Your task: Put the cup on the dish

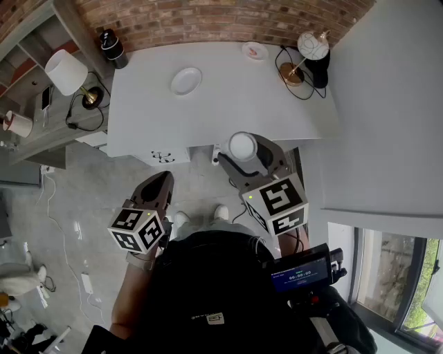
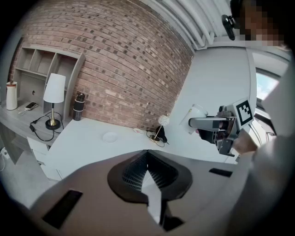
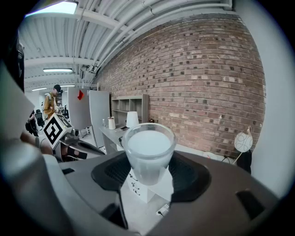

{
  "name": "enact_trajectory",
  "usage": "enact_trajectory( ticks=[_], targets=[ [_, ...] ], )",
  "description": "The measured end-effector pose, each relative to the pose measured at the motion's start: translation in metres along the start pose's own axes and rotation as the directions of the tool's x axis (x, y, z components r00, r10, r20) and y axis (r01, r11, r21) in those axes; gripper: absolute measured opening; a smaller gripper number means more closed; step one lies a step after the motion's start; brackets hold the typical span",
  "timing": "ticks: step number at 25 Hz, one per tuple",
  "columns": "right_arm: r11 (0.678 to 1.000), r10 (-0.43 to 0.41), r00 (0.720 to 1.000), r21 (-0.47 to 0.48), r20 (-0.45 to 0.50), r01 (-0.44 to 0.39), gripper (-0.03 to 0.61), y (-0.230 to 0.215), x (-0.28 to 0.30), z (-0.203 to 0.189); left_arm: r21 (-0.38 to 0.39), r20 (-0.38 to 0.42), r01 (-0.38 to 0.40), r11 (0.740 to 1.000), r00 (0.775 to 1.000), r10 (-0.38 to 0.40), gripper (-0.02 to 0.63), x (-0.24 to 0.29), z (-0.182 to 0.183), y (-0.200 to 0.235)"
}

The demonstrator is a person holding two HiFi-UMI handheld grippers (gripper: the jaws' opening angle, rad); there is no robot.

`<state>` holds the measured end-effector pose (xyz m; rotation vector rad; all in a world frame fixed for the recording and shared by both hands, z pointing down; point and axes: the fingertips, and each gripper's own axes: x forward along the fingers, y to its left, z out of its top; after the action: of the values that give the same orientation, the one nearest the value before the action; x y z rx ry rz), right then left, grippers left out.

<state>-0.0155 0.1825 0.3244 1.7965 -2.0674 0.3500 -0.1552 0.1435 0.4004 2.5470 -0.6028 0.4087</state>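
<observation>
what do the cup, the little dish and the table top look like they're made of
Small frosted translucent cup: probably plastic or frosted glass; light glows through its cloudy wall, and the rim looks clear. Small round white dish: likely glazed ceramic, smooth with a faintly shiny raised rim. White table: matte painted or laminated board, flat with no glare; which one cannot be told.

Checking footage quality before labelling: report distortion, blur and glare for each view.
Head view: sharp, evenly lit, the white rectangular table bows mildly. Left gripper view: heavy fisheye curves the red brick wall; window at right blown out. Right gripper view: translucent white cup crisp; ceiling light glares top left.
</observation>
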Motion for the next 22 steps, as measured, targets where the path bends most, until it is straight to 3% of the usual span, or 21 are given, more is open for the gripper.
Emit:
enact_trajectory(
  ticks=[22],
  targets=[
    [1.000,-0.015,1.000,0.014,0.008,0.015,0.261,-0.016,-0.003,-0.004,0.001,-0.017,-0.009,1.000,1.000,0.009,0.005,0.004,-0.006,-0.007]
  ],
)
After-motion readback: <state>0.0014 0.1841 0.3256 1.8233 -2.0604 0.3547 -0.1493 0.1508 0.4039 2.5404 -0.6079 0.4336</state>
